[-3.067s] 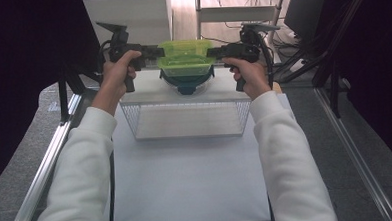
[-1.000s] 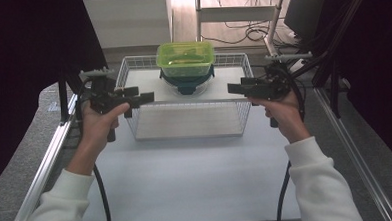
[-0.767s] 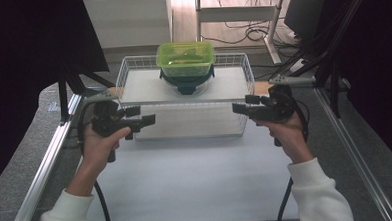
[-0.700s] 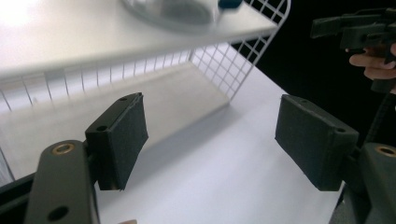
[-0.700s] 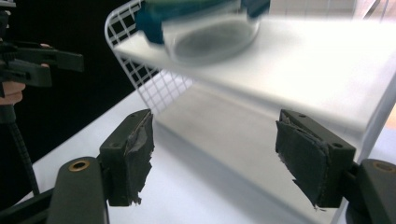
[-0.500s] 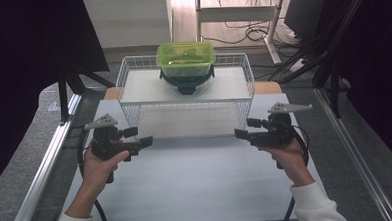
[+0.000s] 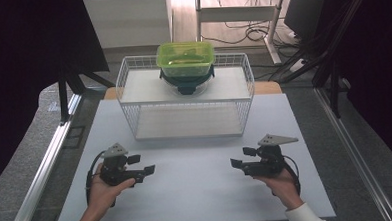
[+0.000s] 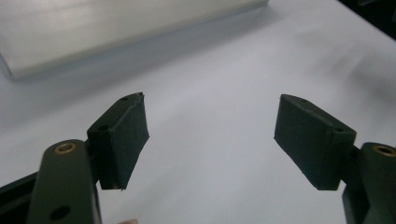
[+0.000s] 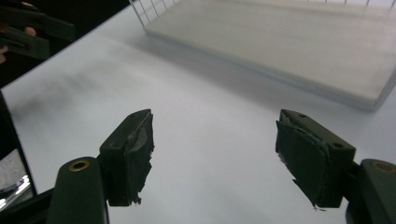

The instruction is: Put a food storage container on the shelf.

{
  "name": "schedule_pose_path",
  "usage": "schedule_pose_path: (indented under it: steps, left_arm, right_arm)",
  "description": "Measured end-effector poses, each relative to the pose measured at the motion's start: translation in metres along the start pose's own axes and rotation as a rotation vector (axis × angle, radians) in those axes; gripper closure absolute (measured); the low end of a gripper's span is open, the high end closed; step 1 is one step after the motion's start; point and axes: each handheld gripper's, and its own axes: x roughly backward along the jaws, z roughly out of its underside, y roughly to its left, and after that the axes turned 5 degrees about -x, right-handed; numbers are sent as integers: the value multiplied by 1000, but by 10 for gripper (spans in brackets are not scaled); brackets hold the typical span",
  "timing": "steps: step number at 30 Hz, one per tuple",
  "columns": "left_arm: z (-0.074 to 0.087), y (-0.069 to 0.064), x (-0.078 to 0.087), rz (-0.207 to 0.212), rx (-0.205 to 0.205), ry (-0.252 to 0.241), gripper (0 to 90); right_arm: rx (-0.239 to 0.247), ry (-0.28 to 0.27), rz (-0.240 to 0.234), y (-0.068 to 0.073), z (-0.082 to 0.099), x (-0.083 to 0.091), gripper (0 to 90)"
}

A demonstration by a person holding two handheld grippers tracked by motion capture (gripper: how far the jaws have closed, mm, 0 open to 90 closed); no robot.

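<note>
The green box [image 7: 185, 59] is sitting on a dark bowl [image 7: 187, 82] atop the wire basket [image 7: 134, 124], far across the tabletop [image 7: 197, 190]. The left gripper [image 7: 147, 169] and right gripper [image 7: 235, 163] are both gaping wide, empty, equally near it. The right gripper view is showing the basket's corner closer.

White rectangular counter [image 7: 197, 190] at centre, over grey speckled carpet floor [image 7: 16, 163]. Silver metal rails [image 7: 41, 167] along both sides. Black curtains [image 7: 26, 58] left and right. Beyond, pale wooden floor [image 7: 182, 13], loose black cables [image 7: 245, 33], white cabinet [image 7: 130, 21], lit from behind.
</note>
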Motion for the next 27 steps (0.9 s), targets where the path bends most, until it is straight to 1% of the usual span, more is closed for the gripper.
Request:
schedule_pose_path:
  steps: [1,3,5,6,11,18,22,27]
  left_arm:
    - [6,1,-2,-2,3,11,250]
    - [12,2,-5,-3,9,30,249]
    - [15,3,-7,-3,10,39,248]
    - [15,3,-7,-6,10,36,247]
    - [14,2,-3,-14,6,13,247]
    - [16,3,-6,-18,16,16,246]
    - [16,4,-6,-29,18,10,247]
    - [16,4,-6,-35,21,6,242]
  right_arm:
    - [-1,14,6,0,6,-3,275]
    - [7,38,15,-1,16,-9,275]
    - [6,53,12,-2,21,-13,275]
    - [-1,54,11,-2,23,-13,275]
    - [-4,42,12,-4,22,-12,275]
    - [-23,27,9,-7,23,-9,273]
    - [-21,33,16,-8,24,-10,270]
    - [-5,28,26,-9,24,-9,265]
